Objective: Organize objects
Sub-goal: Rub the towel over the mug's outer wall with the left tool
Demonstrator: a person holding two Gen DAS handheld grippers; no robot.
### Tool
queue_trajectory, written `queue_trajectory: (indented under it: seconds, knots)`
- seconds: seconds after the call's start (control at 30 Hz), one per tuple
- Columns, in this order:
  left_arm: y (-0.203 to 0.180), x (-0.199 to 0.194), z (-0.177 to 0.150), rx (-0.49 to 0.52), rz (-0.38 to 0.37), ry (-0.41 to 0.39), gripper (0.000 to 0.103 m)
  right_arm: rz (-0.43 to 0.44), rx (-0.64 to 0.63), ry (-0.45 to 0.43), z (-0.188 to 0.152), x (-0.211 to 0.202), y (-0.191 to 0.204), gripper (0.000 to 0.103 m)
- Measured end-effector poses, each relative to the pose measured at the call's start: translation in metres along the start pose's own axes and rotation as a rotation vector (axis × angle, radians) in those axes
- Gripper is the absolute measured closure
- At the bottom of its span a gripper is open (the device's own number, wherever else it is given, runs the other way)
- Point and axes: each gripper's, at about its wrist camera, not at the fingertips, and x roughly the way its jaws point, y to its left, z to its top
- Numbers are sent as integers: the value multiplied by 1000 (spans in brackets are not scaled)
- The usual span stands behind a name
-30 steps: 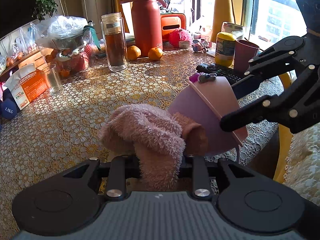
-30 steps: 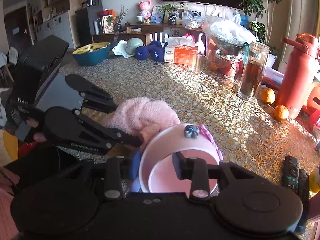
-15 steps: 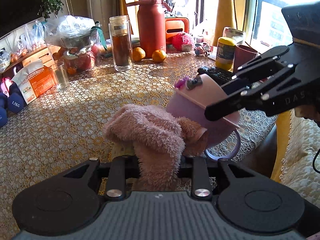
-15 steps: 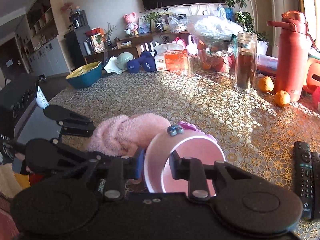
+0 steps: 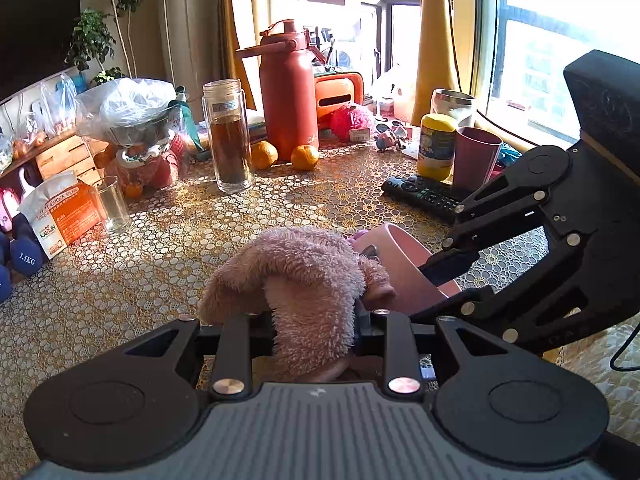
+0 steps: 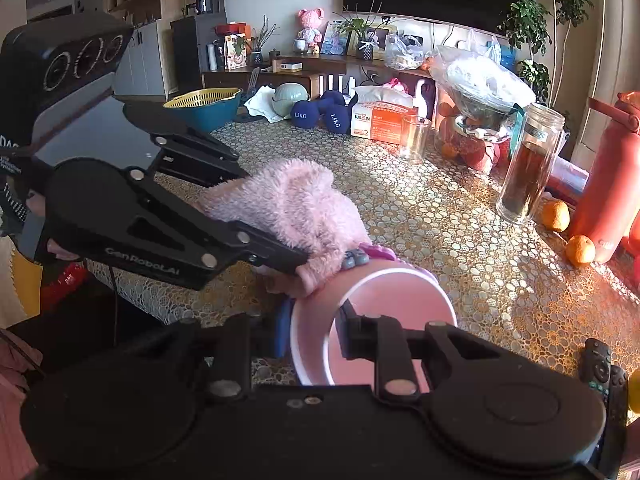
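Fluffy pink cloth [image 5: 304, 280]: we hold it up over the near edge of the table [image 5: 160, 248], right beside the cup, so it can go in.
Left gripper [image 5: 316, 320]: our fingers are squeezed shut on the cloth's hanging end, so it won't drop.
Pink cup [image 6: 384, 304]: we tip it so its open mouth faces us. The cloth touches its rim by the small bow.
Right gripper [image 6: 312, 332]: closed on the cup's rim, one finger inside and one outside. We think that keeps the cup steady.
What we think comes next: push the soft cloth into the cup. It may bunch up at the rim.
Remote [image 5: 424, 196]: flat on the table past the cup, well apart.
Glass jar [image 5: 230, 136]: upright, with brown stuff in it, farther back.
Red bottle [image 5: 288, 88]: tall, behind two oranges [image 5: 284, 156].
Tissue box [image 5: 60, 212]: at the far left, next to a clear glass [image 5: 112, 204].
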Motion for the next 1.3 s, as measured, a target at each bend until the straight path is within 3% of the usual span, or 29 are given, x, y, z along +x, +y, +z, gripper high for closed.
queue_trajectory:
  seconds: [0.37, 0.73, 0.97, 1.17, 1.3]
  knots:
    - [14, 29, -5, -31, 24, 60, 75, 16, -18, -7, -2, 0, 1, 81]
    - [7, 44, -17, 15, 30, 101, 76, 23, 0, -15, -5, -4, -5, 81]
    - [5, 31, -21, 2, 7, 101, 75, 21, 5, -15, -5, -4, -6, 81]
    - [-3, 14, -44, 11, -5, 134, 75, 7, -1, -8, -6, -3, -4, 81]
    - [-2, 6, -56, -34, 1, 142, 75, -5, -20, 9, -11, 0, 0, 83]
